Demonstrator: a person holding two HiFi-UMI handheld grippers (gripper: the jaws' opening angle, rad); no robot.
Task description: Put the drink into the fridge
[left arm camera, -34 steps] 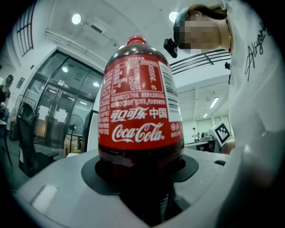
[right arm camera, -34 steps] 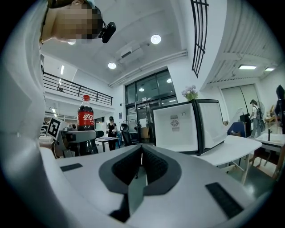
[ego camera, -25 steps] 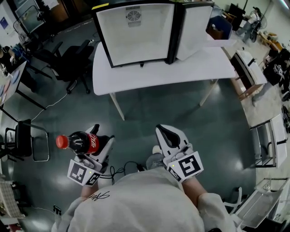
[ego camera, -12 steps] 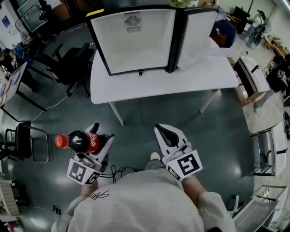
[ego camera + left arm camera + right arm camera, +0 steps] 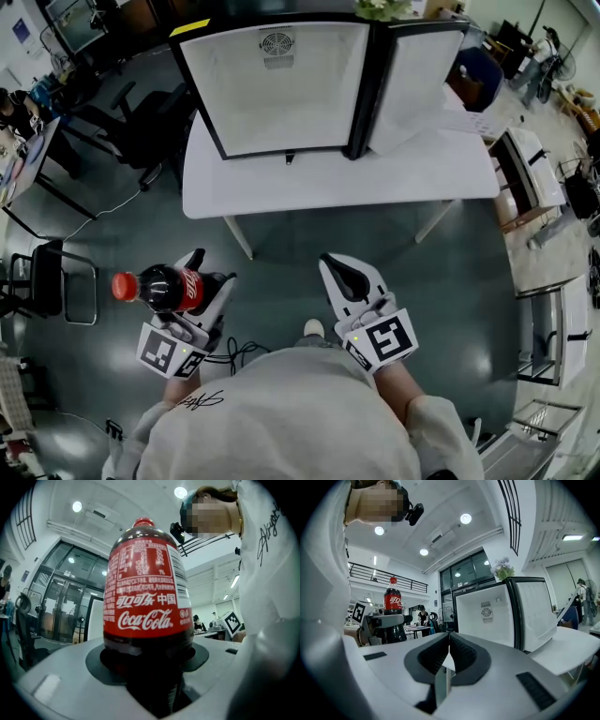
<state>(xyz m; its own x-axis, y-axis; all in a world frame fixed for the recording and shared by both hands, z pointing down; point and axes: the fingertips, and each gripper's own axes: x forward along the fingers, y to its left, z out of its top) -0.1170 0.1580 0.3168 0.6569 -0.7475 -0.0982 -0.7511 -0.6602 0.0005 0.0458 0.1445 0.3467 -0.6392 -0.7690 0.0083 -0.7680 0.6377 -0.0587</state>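
A cola bottle (image 5: 167, 288) with a red cap and red label lies sideways in my left gripper (image 5: 208, 278), cap pointing left. In the left gripper view the bottle (image 5: 147, 597) fills the picture, and the left gripper (image 5: 148, 656) is shut on its dark lower body. My right gripper (image 5: 345, 274) is held beside it, shut, with nothing in it; its pads (image 5: 461, 654) meet. The small fridge (image 5: 277, 89) stands open on the white table (image 5: 328, 183) ahead, its white inside bare, its door (image 5: 412, 75) swung right. Both grippers are over the floor, short of the table.
Black office chairs (image 5: 150, 122) stand left of the table and a chair frame (image 5: 47, 281) at far left. A cable (image 5: 239, 354) lies on the dark floor by my feet. Shelving and a low cabinet (image 5: 525, 178) line the right side. Flowers (image 5: 380, 7) sit on the fridge.
The table and the fridge have drawn a little closer and lower in the head view. Both grippers keep their pose and the bottle stays gripped.
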